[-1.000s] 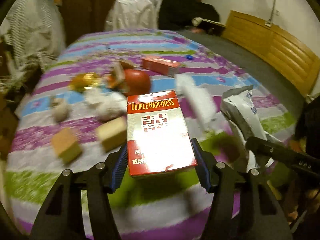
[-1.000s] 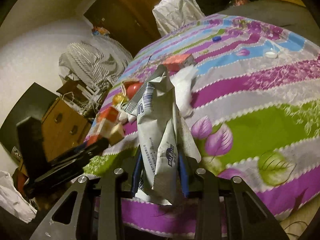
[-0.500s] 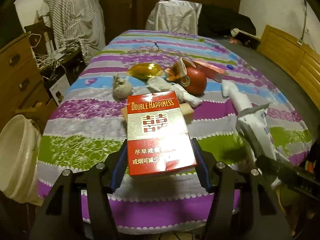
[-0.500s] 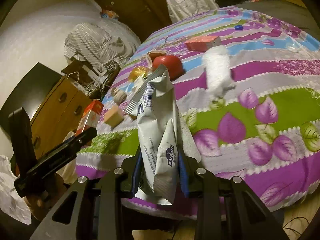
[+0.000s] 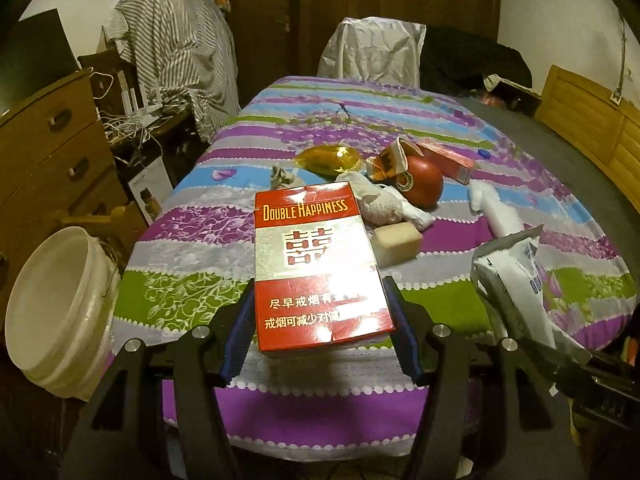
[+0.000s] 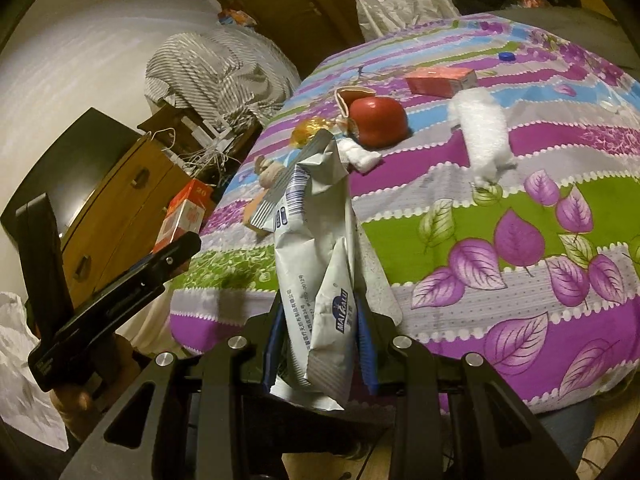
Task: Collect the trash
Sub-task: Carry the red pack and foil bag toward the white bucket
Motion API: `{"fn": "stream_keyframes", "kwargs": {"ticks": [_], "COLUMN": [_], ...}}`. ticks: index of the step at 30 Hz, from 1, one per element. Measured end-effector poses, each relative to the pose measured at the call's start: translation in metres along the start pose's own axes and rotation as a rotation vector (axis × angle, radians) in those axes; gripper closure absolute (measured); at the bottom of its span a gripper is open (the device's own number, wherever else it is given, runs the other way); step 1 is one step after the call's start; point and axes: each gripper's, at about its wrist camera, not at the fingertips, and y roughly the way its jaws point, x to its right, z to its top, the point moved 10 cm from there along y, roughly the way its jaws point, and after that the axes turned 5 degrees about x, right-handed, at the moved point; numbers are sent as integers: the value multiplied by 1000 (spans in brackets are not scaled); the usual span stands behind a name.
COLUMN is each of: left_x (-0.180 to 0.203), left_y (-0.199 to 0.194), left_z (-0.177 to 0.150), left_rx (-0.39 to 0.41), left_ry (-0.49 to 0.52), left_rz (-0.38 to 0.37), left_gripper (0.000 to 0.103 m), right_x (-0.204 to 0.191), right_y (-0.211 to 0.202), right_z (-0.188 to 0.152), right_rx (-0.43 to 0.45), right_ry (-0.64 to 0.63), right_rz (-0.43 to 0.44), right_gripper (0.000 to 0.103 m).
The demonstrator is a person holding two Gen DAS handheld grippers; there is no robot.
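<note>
At the bed's (image 5: pixel 304 404) near edge, both loads have drawn back: left tongs (image 5: pixel 320 336) grasp the cigarette box (image 5: pixel 316 268), right tongs (image 6: pixel 322 344) the white wrapper (image 6: pixel 320 248); bucket (image 5: pixel 52 312) now within view for disposal.

Left gripper (image 5: pixel 320 336) clamps cigarette box (image 5: pixel 316 268); bucket (image 5: pixel 56 312) left.

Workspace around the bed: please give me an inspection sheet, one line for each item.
Surface: bed with striped floral bedspread.
Job's things: red cigarette box in left gripper; white wrapper in right gripper; white bucket left of the bed.
Clutter: red ball, gold wrapper, crumpled tissue, beige block, flat red box.
Grippers: both shut on their loads.
Cables: white tangle by the dresser.
Surroundings: striped cloth.
</note>
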Motion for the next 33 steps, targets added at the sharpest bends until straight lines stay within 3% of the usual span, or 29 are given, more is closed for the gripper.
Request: {"fn": "stream_keyframes", "kwargs": {"ticks": [9, 20, 33], "left_x": [-4, -26, -109], "left_y": [-8, -20, -36], "left_z": [4, 15, 37], "left_rx": [24, 68, 116], "left_ry": [-1, -14, -112], "left_rz": [22, 74, 206], "left_gripper": [45, 45, 45], "right_x": [-14, -41, -131], "right_y": [-4, -1, 41], "right_z": [1, 30, 67], "right_rx": [2, 39, 28], "right_ry": [-20, -82, -219], "right_rz": [23, 61, 146], "right_gripper": [69, 69, 69]}}
